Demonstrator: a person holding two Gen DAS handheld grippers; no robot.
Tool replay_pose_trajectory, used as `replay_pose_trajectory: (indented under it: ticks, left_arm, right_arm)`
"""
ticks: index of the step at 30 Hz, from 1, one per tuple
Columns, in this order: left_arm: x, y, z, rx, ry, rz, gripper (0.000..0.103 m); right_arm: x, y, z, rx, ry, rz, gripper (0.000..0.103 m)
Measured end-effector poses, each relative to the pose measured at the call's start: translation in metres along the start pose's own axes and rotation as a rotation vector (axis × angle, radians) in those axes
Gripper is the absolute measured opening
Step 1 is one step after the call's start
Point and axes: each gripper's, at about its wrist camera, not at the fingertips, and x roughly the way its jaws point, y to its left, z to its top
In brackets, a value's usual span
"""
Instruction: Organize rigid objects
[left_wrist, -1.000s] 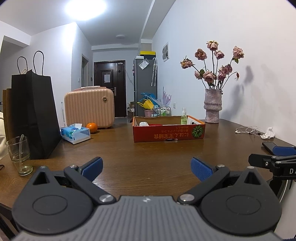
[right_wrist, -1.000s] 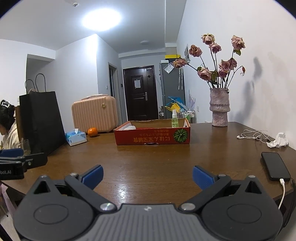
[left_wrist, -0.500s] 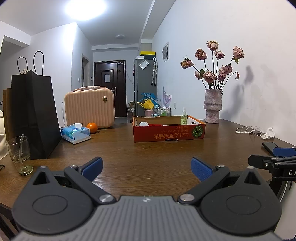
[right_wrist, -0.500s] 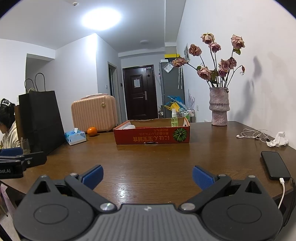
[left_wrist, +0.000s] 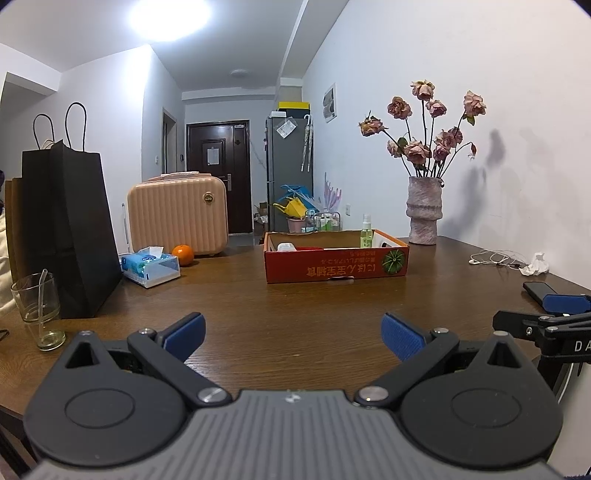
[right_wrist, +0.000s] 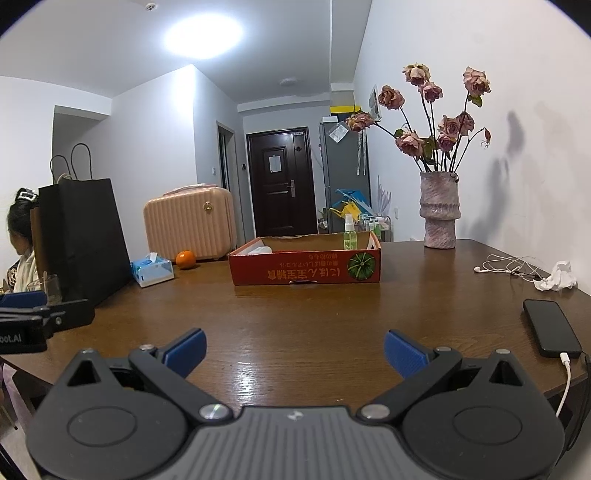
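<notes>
A red cardboard box (left_wrist: 336, 264) (right_wrist: 306, 267) sits mid-table, far ahead of both grippers. Inside it stand a green spray bottle (left_wrist: 366, 233) (right_wrist: 348, 233) and a white object (left_wrist: 286, 246) (right_wrist: 259, 251). An orange (left_wrist: 183, 254) (right_wrist: 185, 259) and a blue tissue pack (left_wrist: 150, 266) (right_wrist: 152, 270) lie to the box's left. My left gripper (left_wrist: 293, 334) hovers open over the near table edge, holding nothing. My right gripper (right_wrist: 294, 350) is open too, nothing between its blue pads. Each gripper's tip shows at the edge of the other's view.
On the wooden table (left_wrist: 295, 302): a black paper bag (left_wrist: 70, 236), a glass (left_wrist: 37, 310), a peach case (left_wrist: 177, 214), a vase of dried roses (right_wrist: 439, 210), earphones (right_wrist: 506, 266), a crumpled tissue (right_wrist: 557, 277), a phone on a cable (right_wrist: 551, 326). A person (right_wrist: 22, 240) sits at far left.
</notes>
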Motion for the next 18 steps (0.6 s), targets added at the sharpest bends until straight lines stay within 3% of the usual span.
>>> replay_pose_trajectory:
  ticks: [18]
  left_arm:
    - [-0.0025, -0.0040, 0.0000, 0.006, -0.007, -0.008, 0.103]
  right_arm:
    - [0.0011, 0.0001, -0.0009, 0.003, 0.007, 0.007, 0.103]
